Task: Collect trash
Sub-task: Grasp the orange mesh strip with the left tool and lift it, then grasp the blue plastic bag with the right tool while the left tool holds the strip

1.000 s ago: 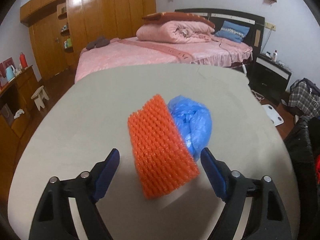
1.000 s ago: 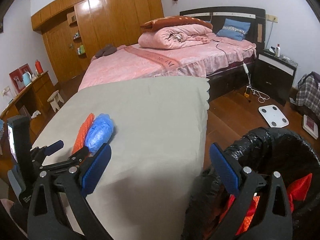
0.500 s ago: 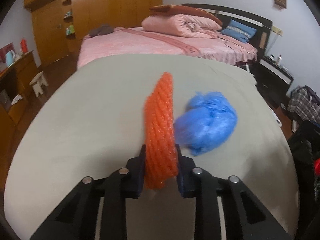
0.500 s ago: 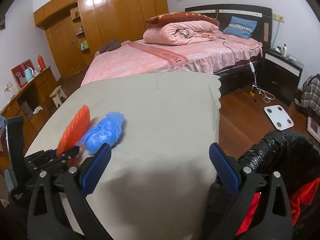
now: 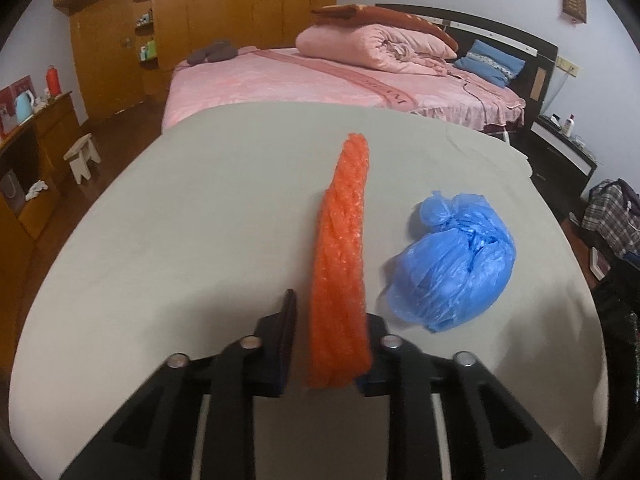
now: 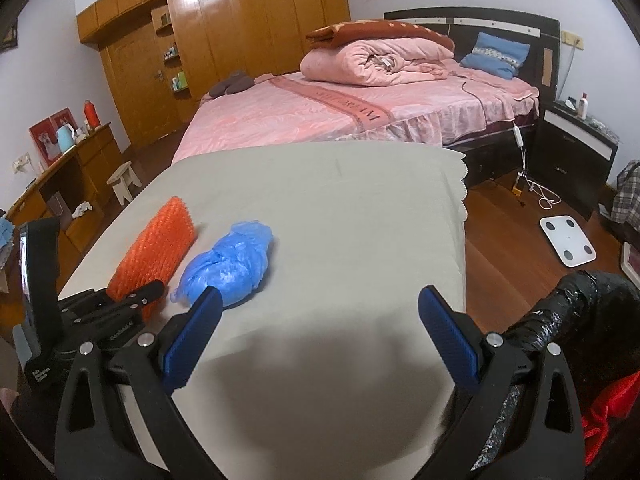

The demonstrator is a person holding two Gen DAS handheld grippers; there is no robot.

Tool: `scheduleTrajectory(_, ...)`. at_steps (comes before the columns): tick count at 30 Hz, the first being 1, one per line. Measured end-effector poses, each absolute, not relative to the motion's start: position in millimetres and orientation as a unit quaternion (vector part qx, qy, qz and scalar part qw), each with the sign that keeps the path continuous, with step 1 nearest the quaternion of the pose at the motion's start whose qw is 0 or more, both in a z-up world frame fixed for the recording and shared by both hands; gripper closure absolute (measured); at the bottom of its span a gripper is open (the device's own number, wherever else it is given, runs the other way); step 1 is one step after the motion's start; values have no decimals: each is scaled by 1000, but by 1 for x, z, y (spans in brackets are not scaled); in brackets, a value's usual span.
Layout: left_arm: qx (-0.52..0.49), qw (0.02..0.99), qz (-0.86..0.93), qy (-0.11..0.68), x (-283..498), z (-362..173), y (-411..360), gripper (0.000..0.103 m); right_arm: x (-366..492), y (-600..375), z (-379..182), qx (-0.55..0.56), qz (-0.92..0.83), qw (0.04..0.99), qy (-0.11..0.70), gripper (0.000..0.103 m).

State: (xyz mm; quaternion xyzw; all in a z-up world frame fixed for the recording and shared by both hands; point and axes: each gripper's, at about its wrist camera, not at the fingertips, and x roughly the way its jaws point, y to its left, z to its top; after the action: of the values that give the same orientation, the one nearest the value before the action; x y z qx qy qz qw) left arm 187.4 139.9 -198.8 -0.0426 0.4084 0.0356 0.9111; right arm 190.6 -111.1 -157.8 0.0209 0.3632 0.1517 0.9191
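The left gripper point(image 5: 326, 344) has just been closing its jaws, and they now pinch the near end of the orange mesh point(image 5: 342, 264), which stands on edge between them and runs away from the camera over the worktop point(image 5: 180, 240). From the right wrist view the same mesh point(image 6: 154, 254) tilts up off the grey cloth with its low end clamped in the left gripper point(image 6: 138, 300). The right gripper point(image 6: 320, 332) hangs over the near worktop with its jaws spread wide and nothing between them. Just right of the mesh, apart from it, a knotted blue bag point(image 5: 452, 268) lies on the cloth; in the right wrist view it sits just beyond the tip of the right gripper's left finger point(image 6: 194, 334). At the lower right, beside the worktop, stands a bin point(image 6: 580, 312) lined in black plastic with red trash point(image 6: 608, 404) inside. Farther off are a pink bed point(image 6: 360, 120) with a rolled quilt, and a wooden wardrobe point(image 6: 248, 28).
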Motion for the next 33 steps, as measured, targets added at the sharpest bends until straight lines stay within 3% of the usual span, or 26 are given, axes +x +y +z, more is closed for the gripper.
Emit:
scheduleTrajectory(14,-37,928,68,364,181,-171,165,92,210,-65,-166,21,178,914,365,7)
scheduleTrajectory(28,-37,922,101,372,174,-182,204,92,236,1,-200,-19,199,889,411,8)
scheduleTrajectory(30,-39,921,101,373,176,-183,203,92,238,1,-202,-16,201,886,418,12)
scheduleTrajectory(32,-42,921,100,374,177,-184,201,92,239,1,-205,-12,207,881,425,30)
scheduleTrajectory(33,-42,921,99,374,176,-185,201,92,239,2,-206,-12,207,880,428,31)
